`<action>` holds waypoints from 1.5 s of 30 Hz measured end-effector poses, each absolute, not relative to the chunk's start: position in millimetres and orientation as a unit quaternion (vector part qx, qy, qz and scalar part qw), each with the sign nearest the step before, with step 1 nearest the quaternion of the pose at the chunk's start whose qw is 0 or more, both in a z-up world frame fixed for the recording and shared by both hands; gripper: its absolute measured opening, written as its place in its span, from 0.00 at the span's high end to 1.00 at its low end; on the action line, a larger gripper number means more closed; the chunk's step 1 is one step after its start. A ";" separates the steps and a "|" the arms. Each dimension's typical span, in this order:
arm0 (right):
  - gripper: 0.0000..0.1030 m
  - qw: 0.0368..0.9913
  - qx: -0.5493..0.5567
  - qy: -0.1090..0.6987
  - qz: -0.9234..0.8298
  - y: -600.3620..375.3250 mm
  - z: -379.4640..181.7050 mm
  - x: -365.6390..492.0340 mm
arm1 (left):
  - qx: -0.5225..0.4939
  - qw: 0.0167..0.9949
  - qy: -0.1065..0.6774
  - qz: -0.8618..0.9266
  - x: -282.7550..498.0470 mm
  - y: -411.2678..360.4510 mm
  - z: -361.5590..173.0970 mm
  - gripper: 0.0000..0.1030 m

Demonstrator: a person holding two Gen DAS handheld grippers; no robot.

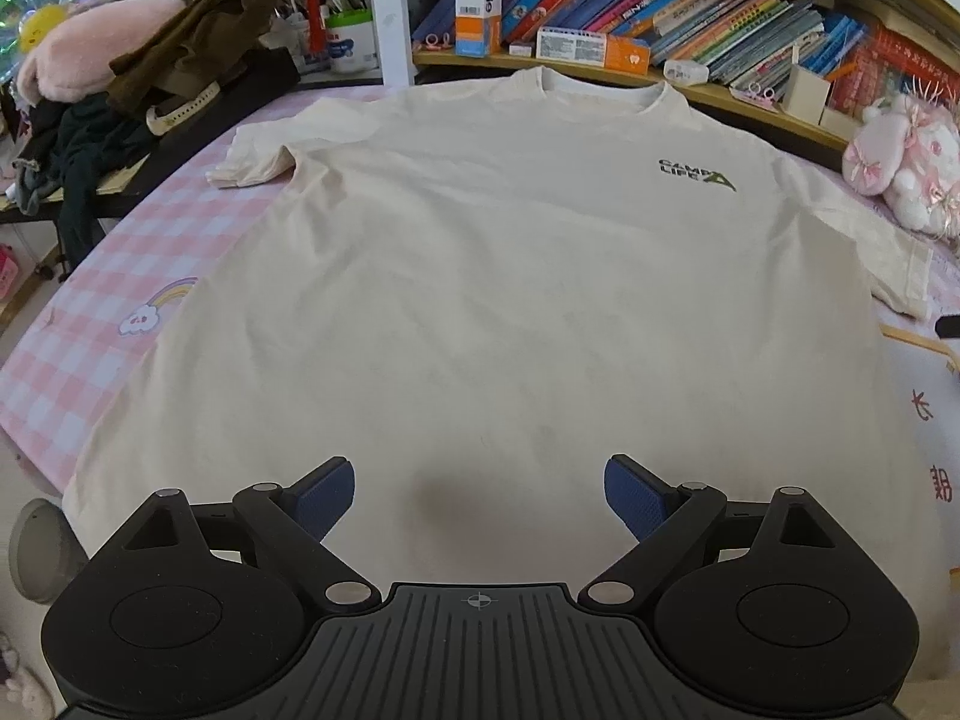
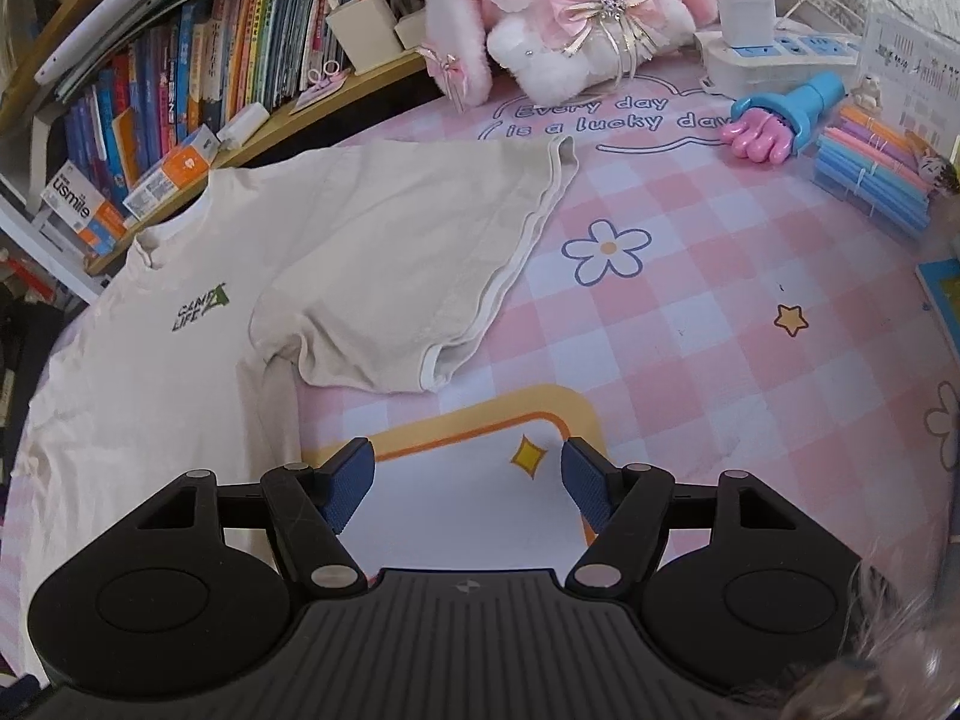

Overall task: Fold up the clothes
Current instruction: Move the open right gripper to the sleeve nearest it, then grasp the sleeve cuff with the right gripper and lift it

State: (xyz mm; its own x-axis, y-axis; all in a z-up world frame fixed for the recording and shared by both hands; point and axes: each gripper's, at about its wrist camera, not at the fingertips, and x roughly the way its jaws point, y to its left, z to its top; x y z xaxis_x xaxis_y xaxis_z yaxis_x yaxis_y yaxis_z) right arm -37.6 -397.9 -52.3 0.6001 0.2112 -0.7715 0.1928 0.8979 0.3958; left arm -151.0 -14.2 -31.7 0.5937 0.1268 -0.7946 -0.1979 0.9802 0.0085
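A cream T-shirt (image 1: 480, 276) with a small dark chest logo lies spread flat, front up, on a pink checked cloth (image 1: 180, 228). Its collar points away from me and both short sleeves stick out sideways. My left gripper (image 1: 479, 495) hovers open over the shirt's lower middle, nothing between its blue pads. In the right wrist view the same T-shirt (image 2: 180, 312) fills the left side, its sleeve (image 2: 420, 276) lying flat. My right gripper (image 2: 468, 483) is open above the bare cloth, just right of the shirt's side edge, empty.
A bookshelf (image 1: 660, 6) full of books runs behind the collar. Dark clothes (image 1: 180, 60) are piled at far left. A pink plush rabbit (image 2: 564, 18), a power strip (image 2: 780, 60), a pink and blue toy (image 2: 780, 120) and coloured sticks (image 2: 870, 174) sit at the far right.
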 end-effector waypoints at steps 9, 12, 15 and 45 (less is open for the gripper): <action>0.35 0.856 0.270 0.440 0.013 -407.7 -54.4 -28.4 | -0.034 0.895 0.435 0.092 -153.1 -18.9 -32.3 0.10; 0.35 0.848 0.307 0.432 0.011 -416.5 -57.3 -24.6 | -0.027 0.895 0.437 0.089 -153.7 -20.2 -32.8 0.10; 0.37 0.835 0.353 0.422 0.006 -427.6 -62.1 -18.2 | -0.021 0.894 0.439 0.082 -154.3 -22.5 -32.0 0.09; 0.93 0.871 0.329 0.360 -0.055 -387.6 -31.6 41.2 | -0.045 0.893 0.435 0.112 -170.0 20.0 -32.9 0.09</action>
